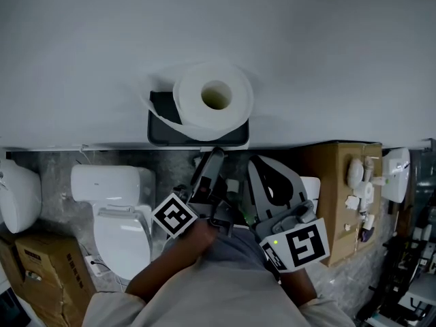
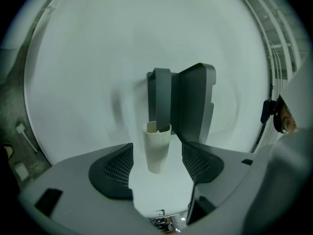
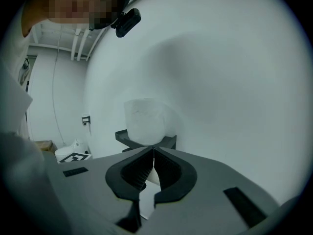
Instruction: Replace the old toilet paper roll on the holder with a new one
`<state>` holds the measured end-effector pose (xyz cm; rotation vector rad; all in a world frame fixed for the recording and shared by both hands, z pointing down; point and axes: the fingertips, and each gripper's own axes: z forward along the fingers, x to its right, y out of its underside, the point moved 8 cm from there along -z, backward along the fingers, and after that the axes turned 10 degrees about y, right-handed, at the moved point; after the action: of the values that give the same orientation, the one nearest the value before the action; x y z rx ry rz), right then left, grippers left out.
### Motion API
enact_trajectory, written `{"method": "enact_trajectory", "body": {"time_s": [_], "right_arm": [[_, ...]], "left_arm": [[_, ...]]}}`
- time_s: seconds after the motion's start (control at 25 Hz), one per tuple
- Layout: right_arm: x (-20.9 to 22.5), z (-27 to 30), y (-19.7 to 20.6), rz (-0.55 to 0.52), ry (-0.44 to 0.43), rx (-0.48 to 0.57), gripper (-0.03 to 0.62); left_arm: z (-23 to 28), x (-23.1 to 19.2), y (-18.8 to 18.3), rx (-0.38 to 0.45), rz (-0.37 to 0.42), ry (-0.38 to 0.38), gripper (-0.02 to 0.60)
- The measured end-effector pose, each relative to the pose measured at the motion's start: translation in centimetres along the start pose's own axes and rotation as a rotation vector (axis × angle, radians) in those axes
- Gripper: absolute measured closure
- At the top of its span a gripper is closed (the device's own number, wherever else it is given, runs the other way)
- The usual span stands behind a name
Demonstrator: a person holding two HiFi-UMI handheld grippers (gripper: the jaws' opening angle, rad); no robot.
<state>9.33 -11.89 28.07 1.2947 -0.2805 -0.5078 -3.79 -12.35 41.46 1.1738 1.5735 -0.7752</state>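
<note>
A full white toilet paper roll (image 1: 214, 101) sits on the dark grey holder (image 1: 163, 136) on the white wall, with a loose tail hanging at its left. The right gripper view shows that roll (image 3: 146, 119) and the holder's shelf (image 3: 168, 142) just ahead of my right gripper (image 3: 153, 153), whose jaws are shut with nothing clearly between them. My left gripper (image 2: 157, 154) is open. A bare cream cardboard tube (image 2: 156, 141) stands upright between its pads without touching them, in front of the grey holder (image 2: 193, 102). In the head view, the left gripper (image 1: 214, 157) and right gripper (image 1: 253, 162) are below the holder.
Below the wall stand a white toilet (image 1: 119, 210), a second white fixture (image 1: 17, 196) at the far left and a cardboard box (image 1: 44, 264). A wooden board (image 1: 337, 182) with small white fittings is at the right. My arms fill the lower middle.
</note>
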Motion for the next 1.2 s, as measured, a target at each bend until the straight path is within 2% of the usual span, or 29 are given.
{"method": "enact_trajectory", "body": {"time_s": [0.48, 0.92, 0.96, 1.08, 1.2], "right_arm": [[1.7, 0.7, 0.2, 0.012, -0.021, -0.009, 0.576], [2.9, 1.4, 0.5, 0.003, -0.029, -0.035, 0.577], [3.0, 1.5, 0.6, 0.002, -0.03, -0.039, 0.577], [3.4, 1.7, 0.8, 0.007, -0.031, -0.045, 0.577], [3.7, 1.7, 0.8, 0.011, -0.033, -0.045, 0.577]], "left_arm": [[1.5, -1.0, 0.0, 0.035, 0.006, -0.004, 0.281], [2.8, -1.2, -0.4, 0.074, -0.026, 0.048, 0.283], [2.9, -1.3, -0.4, 0.076, -0.029, 0.053, 0.29], [3.0, -1.4, -0.1, 0.067, -0.024, 0.062, 0.362], [3.2, -1.4, 0.2, 0.054, -0.023, 0.069, 0.367]]}}
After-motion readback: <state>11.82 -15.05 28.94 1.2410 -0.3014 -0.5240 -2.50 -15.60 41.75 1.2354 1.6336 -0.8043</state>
